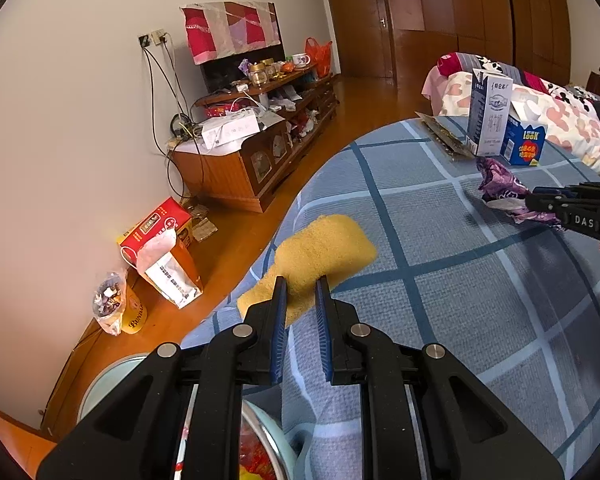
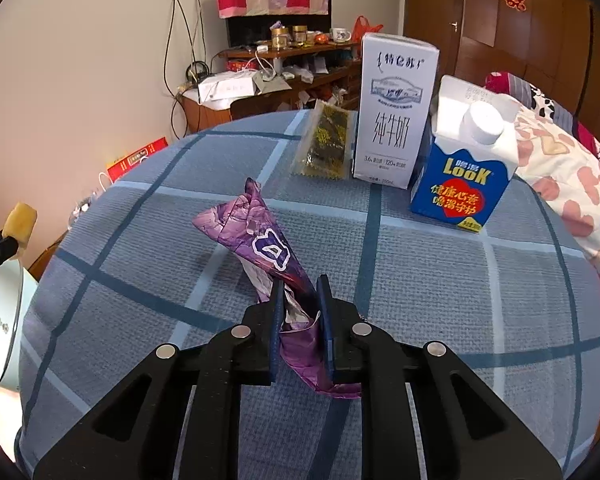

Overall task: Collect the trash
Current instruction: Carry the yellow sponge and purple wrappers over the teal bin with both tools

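A crumpled purple wrapper [image 2: 256,232] sticks up off the blue checked tablecloth [image 2: 460,300], and my right gripper [image 2: 300,290] is shut on its lower end. In the left wrist view the same wrapper [image 1: 500,184] shows at the right with the right gripper [image 1: 538,200] clamped on it. My left gripper [image 1: 302,284] is shut on a yellow sponge [image 1: 324,252], held over the table's left edge. That sponge [image 2: 20,220] also appears at the far left of the right wrist view.
A white milk carton [image 2: 396,108], a blue LOOK carton [image 2: 464,176] and a yellow-black sachet [image 2: 324,140] stand at the table's far side. A pale green round bin [image 1: 112,372] sits below the table's left edge. Bedding [image 2: 572,184] lies to the right.
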`<state>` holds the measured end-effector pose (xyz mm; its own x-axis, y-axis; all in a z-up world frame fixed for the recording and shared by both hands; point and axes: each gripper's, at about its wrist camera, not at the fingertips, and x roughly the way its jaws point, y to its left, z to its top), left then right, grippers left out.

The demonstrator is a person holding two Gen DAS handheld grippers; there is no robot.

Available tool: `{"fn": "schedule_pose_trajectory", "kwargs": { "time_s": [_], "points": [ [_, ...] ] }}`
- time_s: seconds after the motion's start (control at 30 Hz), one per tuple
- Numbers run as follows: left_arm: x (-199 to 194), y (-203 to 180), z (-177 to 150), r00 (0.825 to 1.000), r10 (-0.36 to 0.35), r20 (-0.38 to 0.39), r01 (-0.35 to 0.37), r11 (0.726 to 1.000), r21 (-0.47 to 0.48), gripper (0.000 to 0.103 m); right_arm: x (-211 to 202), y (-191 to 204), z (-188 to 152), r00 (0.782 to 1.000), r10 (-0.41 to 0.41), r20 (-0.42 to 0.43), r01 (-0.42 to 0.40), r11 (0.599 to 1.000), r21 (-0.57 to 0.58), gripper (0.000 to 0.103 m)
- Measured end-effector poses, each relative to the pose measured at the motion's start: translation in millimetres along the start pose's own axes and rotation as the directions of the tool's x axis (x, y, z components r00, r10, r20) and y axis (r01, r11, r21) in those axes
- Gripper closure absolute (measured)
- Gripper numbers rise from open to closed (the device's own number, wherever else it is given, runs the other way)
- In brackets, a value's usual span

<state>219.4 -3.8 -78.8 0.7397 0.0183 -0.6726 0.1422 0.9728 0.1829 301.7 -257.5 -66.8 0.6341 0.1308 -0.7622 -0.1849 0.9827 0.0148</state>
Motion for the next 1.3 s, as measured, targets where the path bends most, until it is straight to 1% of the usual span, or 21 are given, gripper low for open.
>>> {"fn": "schedule_pose_trajectory", "kwargs": {
  "time_s": [0.13,0.33,0.67,0.9,1.3],
  "points": [
    [-9,7,-8,1.0,0.011,0.004,-0.011,1.0,0.0,0.089,-12,3,-2,1.0,0.016,0.023,-0.016,1.0,0.0,0.086],
    [-23,22,-24,0.999,0.032,0.001,-0.032,0.999,-0.013,0.089,-29,20,-5,0.998,0.047,0.049,-0.046,0.999,-0.023,0.086],
    [-44,45,-53,0.998,0.067,-0.015,-0.068,0.997,-0.04,0.089,-48,67,-7,0.99,0.12,0.073,-0.114,0.99,-0.078,0.086],
    [-57,61,-71,0.995,0.099,-0.026,-0.1,0.994,-0.051,0.089,-51,96,-10,0.985,0.158,0.067,-0.15,0.982,-0.112,0.086],
    [-74,81,-91,0.989,0.145,-0.042,-0.147,0.987,-0.065,0.089,-55,139,-23,0.975,0.217,0.052,-0.206,0.964,-0.169,0.086]
  ]
}}
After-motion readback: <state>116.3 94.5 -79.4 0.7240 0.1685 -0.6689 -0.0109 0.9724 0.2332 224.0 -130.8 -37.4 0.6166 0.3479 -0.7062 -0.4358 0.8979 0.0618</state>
